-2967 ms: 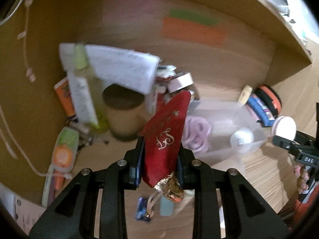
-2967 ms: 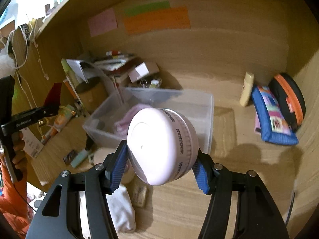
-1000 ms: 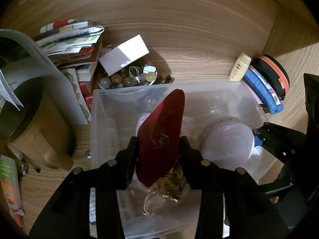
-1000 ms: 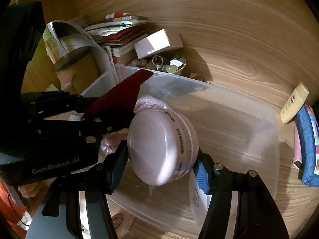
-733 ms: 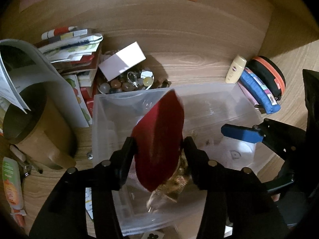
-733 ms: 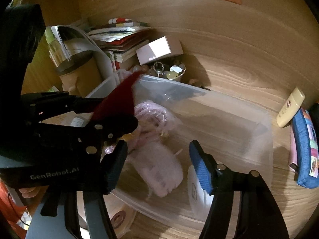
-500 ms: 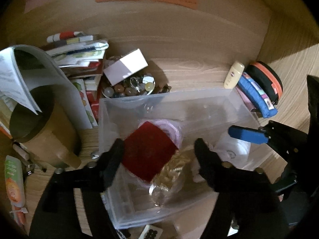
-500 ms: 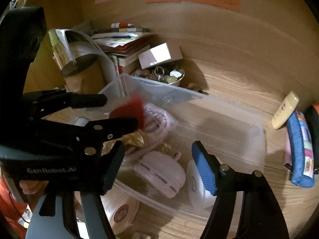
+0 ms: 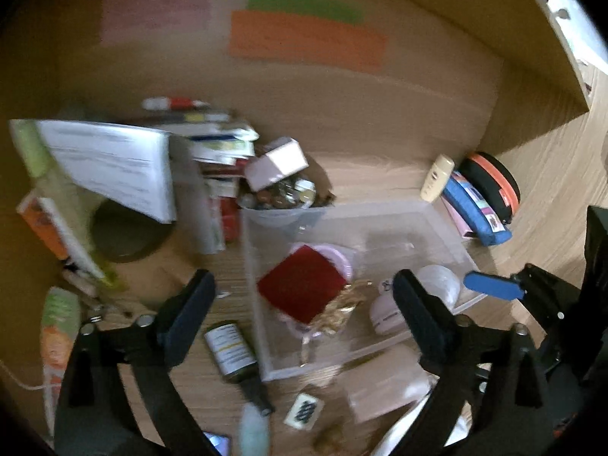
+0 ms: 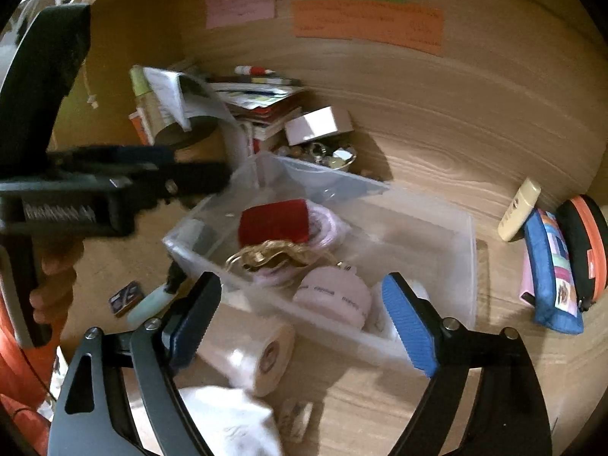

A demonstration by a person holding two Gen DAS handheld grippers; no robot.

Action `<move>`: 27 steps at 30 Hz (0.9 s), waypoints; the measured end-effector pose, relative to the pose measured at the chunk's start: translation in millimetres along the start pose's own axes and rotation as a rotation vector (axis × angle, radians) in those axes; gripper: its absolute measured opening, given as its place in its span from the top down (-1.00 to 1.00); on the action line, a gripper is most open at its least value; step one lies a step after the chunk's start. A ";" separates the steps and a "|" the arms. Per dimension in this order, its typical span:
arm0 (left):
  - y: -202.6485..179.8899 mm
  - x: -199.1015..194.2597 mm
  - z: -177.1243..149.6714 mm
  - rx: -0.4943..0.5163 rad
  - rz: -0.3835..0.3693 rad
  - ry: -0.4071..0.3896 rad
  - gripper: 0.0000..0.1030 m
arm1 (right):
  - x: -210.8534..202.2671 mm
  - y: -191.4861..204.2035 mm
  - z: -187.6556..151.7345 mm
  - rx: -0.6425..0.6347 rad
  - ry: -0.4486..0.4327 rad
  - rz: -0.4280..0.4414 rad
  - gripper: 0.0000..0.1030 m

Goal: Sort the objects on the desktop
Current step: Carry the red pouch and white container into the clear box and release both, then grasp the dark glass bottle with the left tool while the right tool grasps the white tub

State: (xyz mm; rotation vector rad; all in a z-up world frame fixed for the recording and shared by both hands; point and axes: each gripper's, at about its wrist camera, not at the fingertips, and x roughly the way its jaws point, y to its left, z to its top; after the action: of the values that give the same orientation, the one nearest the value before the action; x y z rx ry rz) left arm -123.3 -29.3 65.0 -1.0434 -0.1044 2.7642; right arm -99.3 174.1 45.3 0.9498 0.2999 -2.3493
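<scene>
Clear plastic bin (image 10: 448,228) holds the red pouch (image 10: 273,222); both grippers (image 9: 304,304) (image 10: 300,304) hang spread, empty, above its near rim.

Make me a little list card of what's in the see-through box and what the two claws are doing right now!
box: clear plastic bin on the wooden desk
inside the box: red pouch with gold trim, round pink case, pink coil partly under the pouch
left claw: open, holding nothing, above the bin
right claw: open, holding nothing
beside the box: tape roll, dark bottle
</scene>
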 end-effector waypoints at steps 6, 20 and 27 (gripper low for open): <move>19.1 -20.1 -21.3 0.027 0.104 0.003 -0.87 | 1.8 24.3 -19.2 -0.031 0.029 0.016 -0.66; 55.1 -0.8 -72.0 0.038 0.181 0.150 -0.87 | 33.1 47.2 -39.2 -0.003 0.127 0.056 -0.66; 61.0 30.6 -67.5 0.052 0.169 0.200 -0.87 | 51.9 46.1 -39.3 0.017 0.157 0.045 -0.66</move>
State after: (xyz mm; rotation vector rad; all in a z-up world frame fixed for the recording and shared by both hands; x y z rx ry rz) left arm -110.2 -83.1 -13.4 -1.3656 0.0865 2.7707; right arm -79.9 130.4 -18.6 1.1403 0.3176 -2.2439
